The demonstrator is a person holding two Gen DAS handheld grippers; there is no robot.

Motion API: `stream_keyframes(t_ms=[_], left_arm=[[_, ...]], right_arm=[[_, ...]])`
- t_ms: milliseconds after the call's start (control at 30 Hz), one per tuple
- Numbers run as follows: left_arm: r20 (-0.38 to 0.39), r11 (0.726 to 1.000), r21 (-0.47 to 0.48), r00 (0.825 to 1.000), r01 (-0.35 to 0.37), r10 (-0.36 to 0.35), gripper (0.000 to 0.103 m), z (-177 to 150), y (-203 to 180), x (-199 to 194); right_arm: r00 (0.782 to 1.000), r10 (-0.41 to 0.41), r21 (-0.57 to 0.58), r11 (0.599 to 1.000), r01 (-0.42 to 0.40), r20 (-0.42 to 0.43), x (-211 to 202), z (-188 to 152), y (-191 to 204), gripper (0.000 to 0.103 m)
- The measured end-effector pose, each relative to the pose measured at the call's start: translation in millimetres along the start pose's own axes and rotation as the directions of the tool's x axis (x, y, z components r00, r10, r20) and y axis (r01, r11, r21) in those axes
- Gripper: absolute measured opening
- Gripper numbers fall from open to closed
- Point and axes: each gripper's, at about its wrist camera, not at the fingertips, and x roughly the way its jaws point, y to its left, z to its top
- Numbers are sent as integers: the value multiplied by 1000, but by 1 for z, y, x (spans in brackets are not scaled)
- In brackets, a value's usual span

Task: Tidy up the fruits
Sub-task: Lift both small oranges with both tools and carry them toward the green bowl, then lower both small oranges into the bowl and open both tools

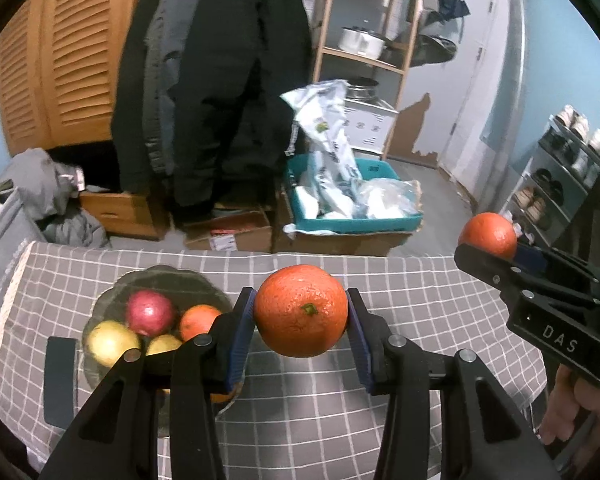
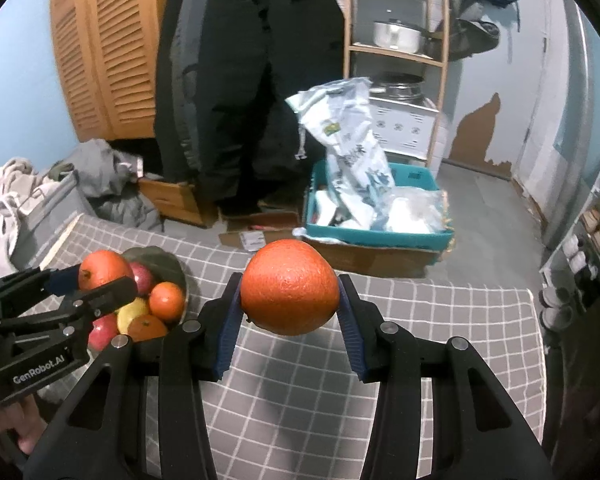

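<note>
My left gripper (image 1: 301, 312) is shut on an orange (image 1: 301, 309), stem end facing the camera, held above the checked tablecloth. My right gripper (image 2: 290, 292) is shut on a second orange (image 2: 290, 286), also held above the cloth. Each gripper shows in the other's view: the right one with its orange (image 1: 487, 234) at the right, the left one with its orange (image 2: 102, 270) at the left, over the bowl. A dark glass bowl (image 1: 168, 276) at the table's left holds a red apple (image 1: 150, 312), a small orange (image 1: 199, 320) and yellow fruits (image 1: 110, 340).
The table with the grey checked cloth (image 2: 440, 320) ends at its far edge. Beyond it stand cardboard boxes, a teal crate with bags (image 2: 380, 216), hanging dark coats, a wooden shelf with pots (image 2: 400, 36) and a shoe rack at the right (image 1: 560, 176).
</note>
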Motion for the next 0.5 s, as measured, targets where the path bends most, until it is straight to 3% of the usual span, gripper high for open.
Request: stream_keyframes(t_ms=[500], left_arm=[[-21,989,-102,994,-108,106,45,-10,77,-3]], right_arm=[[994,103,-55,993,-105,-39,35,18,64,45]])
